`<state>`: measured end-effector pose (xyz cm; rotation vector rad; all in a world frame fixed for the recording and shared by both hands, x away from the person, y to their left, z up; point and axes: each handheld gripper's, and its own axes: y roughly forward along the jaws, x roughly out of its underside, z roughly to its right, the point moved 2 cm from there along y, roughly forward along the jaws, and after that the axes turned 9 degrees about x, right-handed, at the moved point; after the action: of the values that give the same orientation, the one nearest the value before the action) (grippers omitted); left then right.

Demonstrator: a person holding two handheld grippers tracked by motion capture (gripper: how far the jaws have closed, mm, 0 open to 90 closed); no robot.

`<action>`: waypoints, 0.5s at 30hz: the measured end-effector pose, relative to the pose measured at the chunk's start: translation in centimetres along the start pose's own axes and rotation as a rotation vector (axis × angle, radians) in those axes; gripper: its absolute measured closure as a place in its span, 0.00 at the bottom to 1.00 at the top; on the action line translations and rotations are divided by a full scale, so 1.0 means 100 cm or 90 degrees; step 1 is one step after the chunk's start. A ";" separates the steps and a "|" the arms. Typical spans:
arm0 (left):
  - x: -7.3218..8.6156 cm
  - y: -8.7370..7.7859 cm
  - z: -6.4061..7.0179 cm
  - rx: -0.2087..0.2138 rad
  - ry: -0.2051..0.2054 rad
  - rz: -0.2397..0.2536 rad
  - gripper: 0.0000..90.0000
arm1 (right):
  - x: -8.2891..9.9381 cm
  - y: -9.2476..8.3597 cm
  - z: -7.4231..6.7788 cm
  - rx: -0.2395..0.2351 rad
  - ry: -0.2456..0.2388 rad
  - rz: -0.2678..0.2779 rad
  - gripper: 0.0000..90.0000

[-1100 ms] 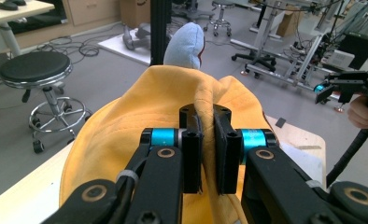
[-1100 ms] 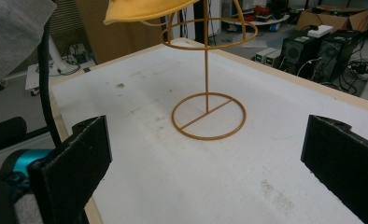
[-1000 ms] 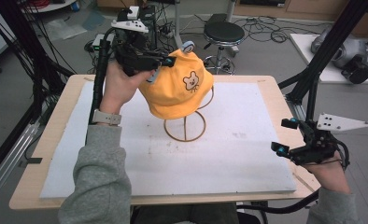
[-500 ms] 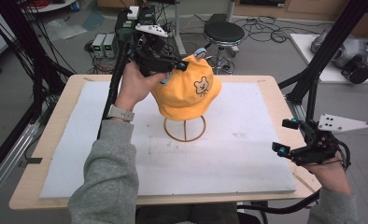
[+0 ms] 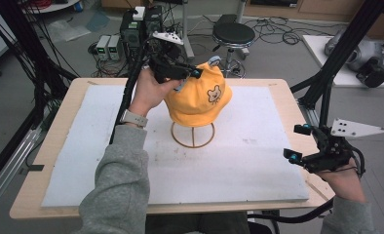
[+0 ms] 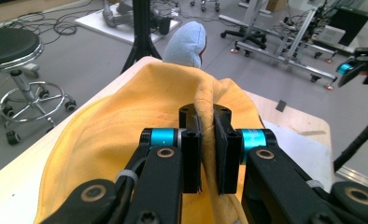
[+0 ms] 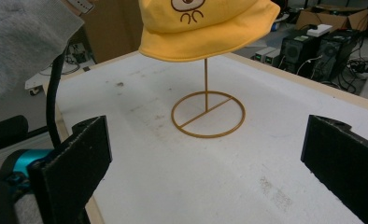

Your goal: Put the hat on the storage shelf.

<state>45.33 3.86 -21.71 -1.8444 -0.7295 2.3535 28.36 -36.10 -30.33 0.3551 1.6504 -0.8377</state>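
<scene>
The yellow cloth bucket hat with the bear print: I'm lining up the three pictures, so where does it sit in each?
High view: yellow cloth bucket hat above centre, on the thin gold wire stand.
Left gripper view: hat across the lower middle, a fold pinched in the left tongs.
Right gripper view: hat at top centre.
Shared landmark: the white foam board.

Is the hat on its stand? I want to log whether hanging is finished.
On the stand: the yellow hat sits over the gold wire stand. The left gripper is shut on a fold of its fabric.
</scene>
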 end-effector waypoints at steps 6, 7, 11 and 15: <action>0.001 0.003 -0.003 -0.015 0.003 -0.003 0.92 | 0.000 0.000 0.000 -0.001 -0.001 0.000 0.01; 0.001 0.003 -0.004 -0.016 0.003 -0.002 0.92 | 0.000 0.000 0.000 -0.001 -0.001 0.000 0.01; 0.002 0.006 -0.007 -0.017 0.000 -0.003 0.91 | 0.000 0.001 0.000 -0.002 0.000 -0.004 0.01; 0.002 0.008 -0.008 -0.018 0.001 -0.002 0.90 | 0.000 0.002 0.000 -0.002 -0.002 -0.005 0.01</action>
<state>46.18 3.43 -22.30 -1.8554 -0.7684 2.3512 28.42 -35.96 -30.42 0.3449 1.6504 -0.8407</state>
